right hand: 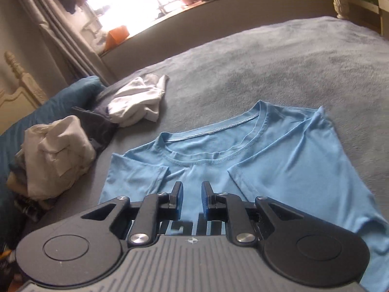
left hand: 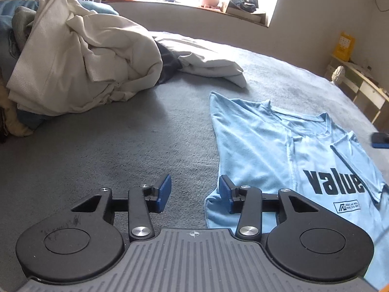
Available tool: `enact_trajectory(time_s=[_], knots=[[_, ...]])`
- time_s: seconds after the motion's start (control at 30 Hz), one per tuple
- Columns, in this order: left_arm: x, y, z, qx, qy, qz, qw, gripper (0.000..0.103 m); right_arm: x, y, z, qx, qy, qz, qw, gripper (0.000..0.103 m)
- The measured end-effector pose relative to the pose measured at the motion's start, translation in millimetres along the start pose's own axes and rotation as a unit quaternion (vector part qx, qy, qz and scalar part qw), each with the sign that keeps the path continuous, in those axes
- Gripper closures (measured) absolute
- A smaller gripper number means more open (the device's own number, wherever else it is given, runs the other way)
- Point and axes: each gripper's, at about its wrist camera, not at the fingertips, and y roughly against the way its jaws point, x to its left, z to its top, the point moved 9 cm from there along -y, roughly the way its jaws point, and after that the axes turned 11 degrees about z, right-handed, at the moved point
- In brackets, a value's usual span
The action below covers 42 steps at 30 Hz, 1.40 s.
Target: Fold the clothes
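Note:
A light blue T-shirt (left hand: 267, 146) printed "value" lies face up on the grey bedspread (left hand: 121, 146). Both sleeves are folded in over its front. My left gripper (left hand: 194, 187) hovers open at the shirt's left hem edge; its right finger (left hand: 225, 189) is over the cloth, its left finger over bare bedspread, and nothing sits between them. In the right wrist view the same T-shirt (right hand: 279, 160) shows its collar farthest from me. My right gripper (right hand: 192, 189) hangs above the chest, its jaws a narrow gap apart with no cloth between them.
A heap of cream clothes (left hand: 80, 60) is piled at the left, with a white garment (left hand: 209, 63) behind it. From the right wrist view the heap (right hand: 56, 153), a dark garment (right hand: 97, 124) and the white one (right hand: 138, 104) lie left of the shirt. Shelving (left hand: 359, 85) stands beyond the bed.

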Motion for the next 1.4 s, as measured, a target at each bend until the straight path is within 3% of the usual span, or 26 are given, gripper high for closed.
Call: enact_trajectory(time_s=[0.13,0.23,0.3,0.4,0.47,0.5,0.57,0.7,0.77,0.9,1.07,1.13,1.23,1.4], knots=[[4.9,2.3,-8.7,0.007,-0.014,0.045,0.9989,0.060,1.5,70.1,-50.1,0.012,0.003,0.004,1.000,0.074],[-1.7,27.6,-16.1,-0.017,-0.046,0.041,0.9980,0.057,-12.7,110.9,-96.3,0.017,-0.002,-0.029,0.999,0.074],[-16.9,47.2,-25.3,-0.018,-0.073,0.019,0.9970,0.052,-24.5,130.1,-121.1,0.013,-0.005,-0.058,0.998,0.074],[-49.1,74.2,-47.7,0.018,-0.111,-0.030,0.9933,0.046,-44.9,146.2,-156.2,0.020,-0.017,-0.114,0.993,0.074],[-74.4,88.8,-69.2,0.054,-0.143,-0.069,0.9858,0.036,-56.6,152.0,-175.2,0.028,-0.010,-0.160,0.987,0.074],[-86.3,95.4,-80.1,0.066,-0.162,-0.085,0.9810,0.036,-60.0,153.5,-180.9,0.026,-0.012,-0.173,0.985,0.074],[-106.8,104.7,-102.8,0.077,-0.195,-0.101,0.9724,0.035,-58.5,153.1,-189.9,0.023,-0.017,-0.166,0.986,0.074],[-124.1,115.6,-140.5,0.101,-0.227,-0.094,0.9640,0.035,-48.8,150.0,-206.3,0.017,-0.026,-0.127,0.991,0.074],[-120.9,116.9,-152.5,0.117,-0.231,-0.081,0.9625,0.035,-43.1,150.3,-219.1,0.036,-0.006,-0.122,0.992,0.075],[-110.1,117.2,-164.9,0.134,-0.230,-0.067,0.9616,0.032,-66.2,180.5,-253.1,0.084,0.021,-0.205,0.975,0.077],[-105.1,118.3,-168.9,0.137,-0.233,-0.055,0.9613,0.024,-80.3,233.8,-261.6,0.060,-0.002,-0.275,0.959,0.077],[-106.3,118.4,-170.4,0.138,-0.236,-0.050,0.9605,0.022,-56.0,229.1,-255.8,0.053,0.036,-0.245,0.967,0.077],[-105.8,120.0,-172.0,0.139,-0.240,-0.047,0.9597,0.020,-4.6,195.6,-254.5,0.069,0.112,-0.158,0.979,0.077],[-98.8,123.3,-173.4,0.146,-0.235,-0.044,0.9600,0.018,17.1,158.7,-290.7,0.160,0.172,-0.109,0.966,0.078]])
